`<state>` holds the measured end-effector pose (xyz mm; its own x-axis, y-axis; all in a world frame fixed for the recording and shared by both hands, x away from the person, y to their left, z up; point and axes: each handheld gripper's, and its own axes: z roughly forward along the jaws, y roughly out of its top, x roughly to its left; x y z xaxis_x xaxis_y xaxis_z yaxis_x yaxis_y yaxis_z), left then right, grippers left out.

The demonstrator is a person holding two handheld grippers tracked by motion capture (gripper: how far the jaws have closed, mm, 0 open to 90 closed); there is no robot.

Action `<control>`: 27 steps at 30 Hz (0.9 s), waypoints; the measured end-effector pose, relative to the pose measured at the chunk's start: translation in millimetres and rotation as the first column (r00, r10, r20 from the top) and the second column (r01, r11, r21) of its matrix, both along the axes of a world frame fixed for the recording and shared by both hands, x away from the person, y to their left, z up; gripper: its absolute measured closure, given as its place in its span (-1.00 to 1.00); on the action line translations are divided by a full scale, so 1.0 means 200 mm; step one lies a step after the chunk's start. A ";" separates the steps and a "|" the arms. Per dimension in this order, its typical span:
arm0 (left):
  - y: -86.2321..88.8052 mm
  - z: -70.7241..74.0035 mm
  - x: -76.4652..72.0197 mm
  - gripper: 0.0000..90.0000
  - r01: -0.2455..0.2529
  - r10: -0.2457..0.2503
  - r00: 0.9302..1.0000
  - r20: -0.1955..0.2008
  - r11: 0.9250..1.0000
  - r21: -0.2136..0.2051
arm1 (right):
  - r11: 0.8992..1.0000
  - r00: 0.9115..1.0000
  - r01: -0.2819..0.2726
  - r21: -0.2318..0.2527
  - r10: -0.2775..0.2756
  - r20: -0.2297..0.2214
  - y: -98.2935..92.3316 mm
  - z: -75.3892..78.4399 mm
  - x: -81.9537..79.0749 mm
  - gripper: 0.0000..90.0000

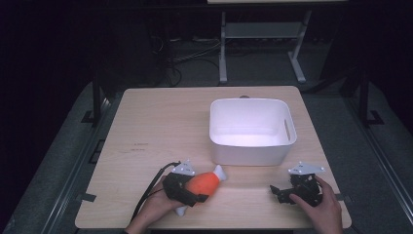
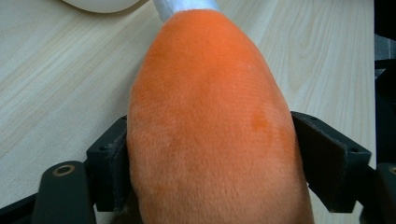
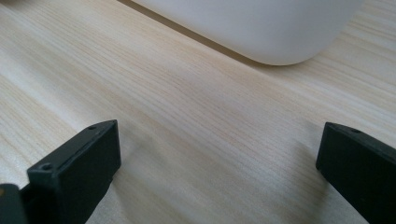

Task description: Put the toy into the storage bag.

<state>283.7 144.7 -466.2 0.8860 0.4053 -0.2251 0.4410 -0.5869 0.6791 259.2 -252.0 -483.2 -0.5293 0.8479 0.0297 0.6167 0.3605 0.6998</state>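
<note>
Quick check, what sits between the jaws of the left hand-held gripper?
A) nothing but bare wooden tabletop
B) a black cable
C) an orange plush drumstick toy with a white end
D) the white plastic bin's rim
C: in the left gripper view the orange plush drumstick toy with a white end sits between the two black jaws of the left hand-held gripper, both pads against its sides; the white plastic bin stands apart, farther back on the table.

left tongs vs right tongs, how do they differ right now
The left tongs have the orange plush drumstick between their jaws, pads against its sides; the right tongs stand open with bare table between them. The left tongs point up-right towards the white bin, the right tongs point left. Both rest low near the table's front edge.
</note>
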 end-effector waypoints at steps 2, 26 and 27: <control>0.00 0.00 0.00 -0.49 0.002 -0.002 1.000 0.000 1.000 0.000 | 1.000 1.000 0.000 0.000 0.000 0.000 0.00 0.00 0.00 -1.00; 0.01 0.09 0.01 -0.43 0.124 -0.124 0.991 0.047 0.992 0.011 | 1.000 1.000 0.000 0.000 0.000 0.000 0.00 0.00 0.00 -1.00; 0.01 0.10 0.01 -0.43 0.136 -0.136 0.989 0.053 0.991 0.015 | 1.000 1.000 0.000 0.000 0.000 0.000 0.00 0.00 0.00 -1.00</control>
<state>286.2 147.5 -446.3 0.9439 0.2822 -0.1714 0.3191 -0.6464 0.6930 259.2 -252.0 -483.2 -0.5291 0.8480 0.0300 0.6171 0.3603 0.6996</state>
